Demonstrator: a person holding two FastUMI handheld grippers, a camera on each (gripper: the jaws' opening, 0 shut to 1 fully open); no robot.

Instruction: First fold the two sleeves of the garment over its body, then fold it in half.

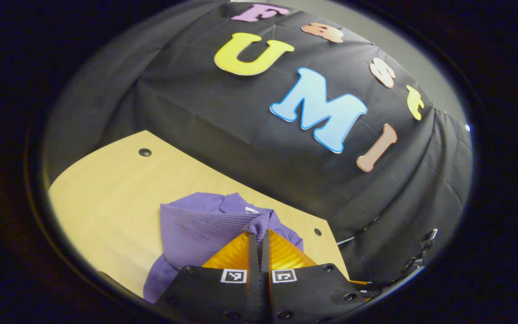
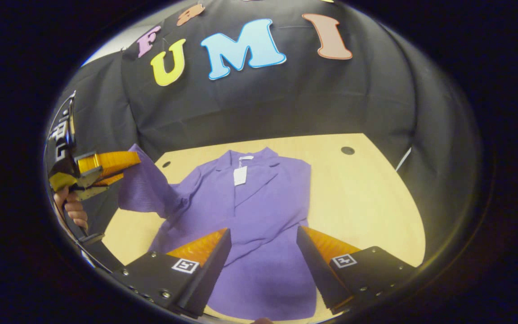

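Left gripper (image 1: 259, 234): orange fingers pressed together, pinching the ribbed cuff end of the garment's sleeve (image 1: 209, 225). In the left gripper view the sleeve fabric spreads out left of the fingertips, lifted off the surface (image 1: 106, 198), with the purple collar area just beyond it.

Right gripper view shows the same grasp from the side: the left gripper (image 2: 124, 164) sits at the far left, held by a hand (image 2: 73, 208) below it, fingers closed on the sleeve (image 2: 144, 189). The sleeve hangs in the air from that pinch and runs down-right to the shoulder of the garment.

Purple garment (image 2: 263, 216): a lapel-collar jacket or shirt, lying flat on the light wood surface (image 2: 367, 193), collar toward the far edge, hem toward the near edge. A white tag (image 2: 240, 175) sits just under the collar. The right-hand side of the body has a straight edge; cannot tell how the right sleeve lies.

Right gripper (image 2: 263, 238): fingers spread wide, holding nothing, over the lower body of the garment with purple fabric visible between the two fingers. Cannot tell whether the fingertips touch the cloth.

Surface: round dark holes near its far corners (image 2: 347, 150). Black cloth wall (image 2: 286, 99) behind.
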